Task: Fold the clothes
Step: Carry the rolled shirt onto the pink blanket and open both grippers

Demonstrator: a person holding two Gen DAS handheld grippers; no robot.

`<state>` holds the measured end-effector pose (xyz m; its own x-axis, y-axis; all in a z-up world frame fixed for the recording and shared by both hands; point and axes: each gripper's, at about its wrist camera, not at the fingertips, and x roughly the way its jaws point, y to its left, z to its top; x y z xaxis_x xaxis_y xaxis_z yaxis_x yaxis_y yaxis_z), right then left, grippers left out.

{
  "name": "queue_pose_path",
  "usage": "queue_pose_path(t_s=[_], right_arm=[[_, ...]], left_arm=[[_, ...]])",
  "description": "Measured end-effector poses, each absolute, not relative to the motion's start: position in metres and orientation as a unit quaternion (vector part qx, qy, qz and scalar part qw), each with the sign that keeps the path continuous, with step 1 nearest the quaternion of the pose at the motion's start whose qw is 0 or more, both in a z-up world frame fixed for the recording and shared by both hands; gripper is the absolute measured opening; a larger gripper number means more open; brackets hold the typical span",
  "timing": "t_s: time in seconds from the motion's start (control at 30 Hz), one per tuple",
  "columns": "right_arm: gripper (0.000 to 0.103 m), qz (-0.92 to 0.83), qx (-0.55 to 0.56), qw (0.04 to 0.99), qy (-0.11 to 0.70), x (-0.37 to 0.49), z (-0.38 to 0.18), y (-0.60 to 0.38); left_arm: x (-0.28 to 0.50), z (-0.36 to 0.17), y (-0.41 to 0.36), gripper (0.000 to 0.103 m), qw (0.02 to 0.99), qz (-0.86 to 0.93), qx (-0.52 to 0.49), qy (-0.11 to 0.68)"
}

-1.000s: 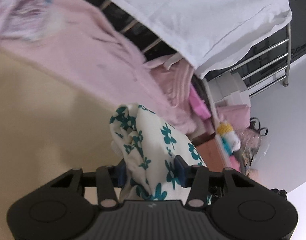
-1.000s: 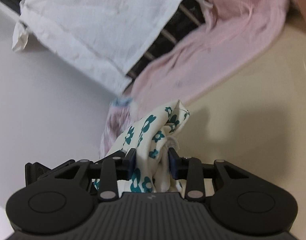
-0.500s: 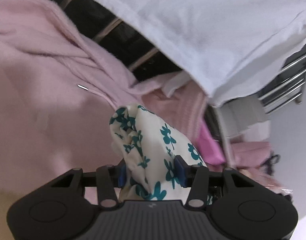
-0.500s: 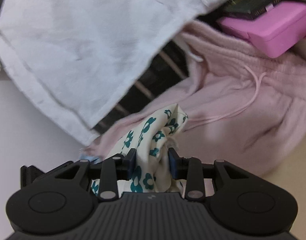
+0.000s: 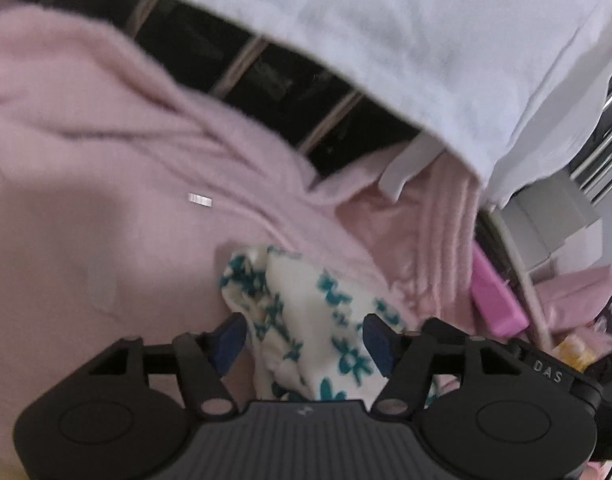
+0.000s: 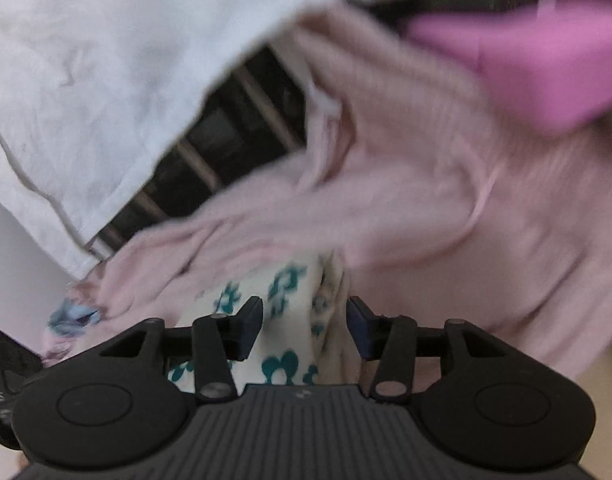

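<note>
A cream cloth with teal flowers [image 5: 306, 320] lies bunched on a pink fleece garment [image 5: 105, 200]. My left gripper [image 5: 304, 340] straddles one end of it. Its jaws are opening, and the blue pads [image 5: 229, 340] stand off the fabric. In the right wrist view the other end of the flowered cloth [image 6: 289, 312] sits between the pads of my right gripper [image 6: 304, 330]. Those jaws are opening too, with a gap showing beside the right pad [image 6: 358, 332]. The pink garment [image 6: 466, 220] fills the space ahead, blurred.
A white sheet [image 5: 426, 40] hangs over a dark slatted rack [image 5: 265, 80] just behind the pink garment. A bright pink box [image 6: 526, 60] sits at the right. Metal rails [image 5: 606, 128] and stacked pink items [image 5: 578, 292] stand at the far right.
Both grippers carried the flowered cloth from over the beige surface to over the pink garment. Both have now spread their jaws, and the cloth has sagged down onto the garment.
</note>
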<state>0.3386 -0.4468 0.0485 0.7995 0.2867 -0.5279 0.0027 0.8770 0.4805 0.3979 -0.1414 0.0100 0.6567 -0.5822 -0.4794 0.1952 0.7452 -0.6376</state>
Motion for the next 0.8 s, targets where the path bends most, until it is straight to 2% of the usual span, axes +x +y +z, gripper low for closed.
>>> queue_pose_path(t_s=[0.07, 0.1, 0.13, 0.17, 0.2, 0.3, 0.47, 0.53, 0.57, 0.6, 0.67, 0.7, 0.8], right_arm=[[0.044, 0.068, 0.222, 0.93, 0.285, 0.329, 0.063, -0.446], [0.04, 0.068, 0.218, 0.934, 0.275, 0.325, 0.069, -0.446], [0.028, 0.075, 0.214, 0.936, 0.27, 0.323, 0.072, -0.443], [0.019, 0.081, 0.203, 0.937, 0.272, 0.324, 0.073, -0.438], [0.015, 0.08, 0.187, 0.939, 0.279, 0.325, 0.071, -0.431], [0.014, 0.071, 0.138, 0.935, 0.319, 0.336, 0.052, -0.414], [0.015, 0.062, 0.114, 0.932, 0.339, 0.339, 0.047, -0.404], [0.024, 0.057, 0.125, 0.935, 0.326, 0.335, 0.053, -0.409], [0.034, 0.053, 0.129, 0.937, 0.322, 0.334, 0.054, -0.411], [0.035, 0.05, 0.127, 0.936, 0.324, 0.335, 0.052, -0.412], [0.034, 0.054, 0.138, 0.929, 0.339, 0.339, 0.044, -0.415], [0.024, 0.06, 0.145, 0.925, 0.346, 0.341, 0.04, -0.416], [0.02, 0.075, 0.133, 0.92, 0.361, 0.34, 0.039, -0.413]], left_arm=[[0.393, 0.022, -0.138, 0.062, 0.876, -0.226, -0.272, 0.328], [0.39, 0.027, -0.138, 0.059, 0.882, -0.226, -0.265, 0.318], [0.388, 0.027, -0.142, 0.047, 0.889, -0.223, -0.249, 0.313], [0.386, 0.028, -0.147, 0.042, 0.895, -0.221, -0.233, 0.308], [0.383, 0.028, -0.151, 0.035, 0.902, -0.219, -0.218, 0.303], [0.383, 0.016, -0.161, 0.03, 0.909, -0.211, -0.186, 0.307], [0.389, 0.002, -0.159, 0.034, 0.904, -0.208, -0.192, 0.321], [0.393, 0.0, -0.152, 0.038, 0.894, -0.208, -0.219, 0.33], [0.394, -0.002, -0.148, 0.039, 0.89, -0.208, -0.23, 0.333], [0.396, -0.003, -0.145, 0.043, 0.886, -0.209, -0.241, 0.336], [0.396, -0.005, -0.139, 0.042, 0.882, -0.205, -0.262, 0.334], [0.394, -0.005, -0.138, 0.039, 0.884, -0.202, -0.266, 0.328], [0.392, -0.001, -0.147, 0.03, 0.894, -0.206, -0.226, 0.328]])
